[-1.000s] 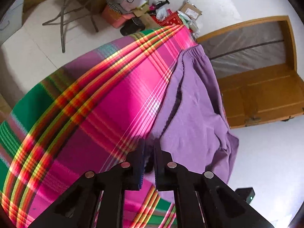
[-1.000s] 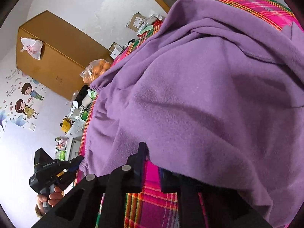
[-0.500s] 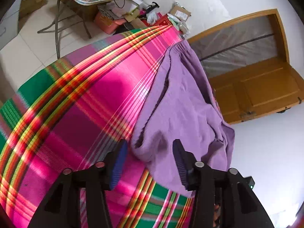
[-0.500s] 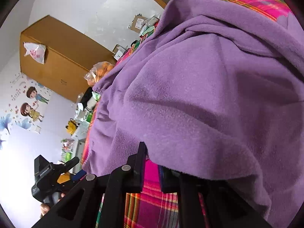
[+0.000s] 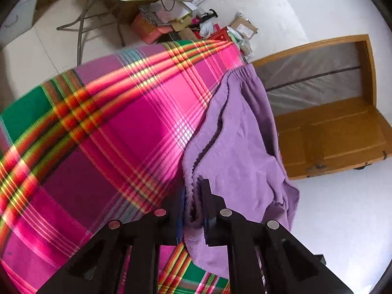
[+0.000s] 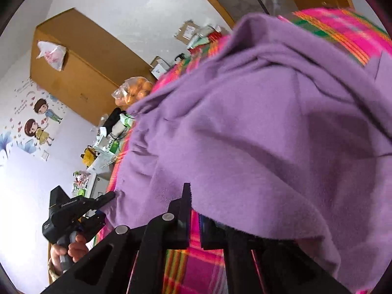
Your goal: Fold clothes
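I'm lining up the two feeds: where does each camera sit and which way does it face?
Left wrist: on the left gripper, looking down over the purple fleece garment on the pink plaid cloth; jaws closing on its edge.
Right wrist: on the right gripper, shut under the garment's hem; a hand shows.
Shared: garment, cloth, left gripper.

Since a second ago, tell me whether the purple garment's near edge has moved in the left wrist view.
Yes. The purple garment now has its near edge gathered between the closing left gripper, bunched toward the plaid cloth, where it lay looser before.
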A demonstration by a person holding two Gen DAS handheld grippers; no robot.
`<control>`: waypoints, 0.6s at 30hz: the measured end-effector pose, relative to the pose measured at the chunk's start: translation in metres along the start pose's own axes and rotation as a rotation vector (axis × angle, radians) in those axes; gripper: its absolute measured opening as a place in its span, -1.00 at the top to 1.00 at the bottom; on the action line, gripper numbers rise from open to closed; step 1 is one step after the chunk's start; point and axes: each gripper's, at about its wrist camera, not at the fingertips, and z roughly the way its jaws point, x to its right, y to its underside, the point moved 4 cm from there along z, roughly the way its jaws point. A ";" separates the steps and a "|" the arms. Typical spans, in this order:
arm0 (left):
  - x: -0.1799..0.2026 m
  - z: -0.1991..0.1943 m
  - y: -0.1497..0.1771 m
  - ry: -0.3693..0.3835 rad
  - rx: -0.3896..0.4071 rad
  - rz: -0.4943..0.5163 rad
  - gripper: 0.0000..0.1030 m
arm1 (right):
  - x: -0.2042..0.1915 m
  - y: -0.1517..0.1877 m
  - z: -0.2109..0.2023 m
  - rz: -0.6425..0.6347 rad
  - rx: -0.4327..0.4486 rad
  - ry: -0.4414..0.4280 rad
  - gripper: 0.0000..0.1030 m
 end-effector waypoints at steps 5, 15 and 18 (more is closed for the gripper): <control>0.004 -0.025 -0.013 0.040 0.041 0.014 0.79 | -0.028 0.004 -0.025 -0.050 0.010 -0.040 0.92; -0.003 -0.088 -0.020 0.048 0.135 0.054 0.98 | -0.052 0.040 -0.062 -0.054 0.015 -0.080 0.95; -0.010 -0.091 -0.016 0.018 0.123 0.059 0.98 | -0.043 0.045 -0.062 -0.035 0.007 -0.059 0.95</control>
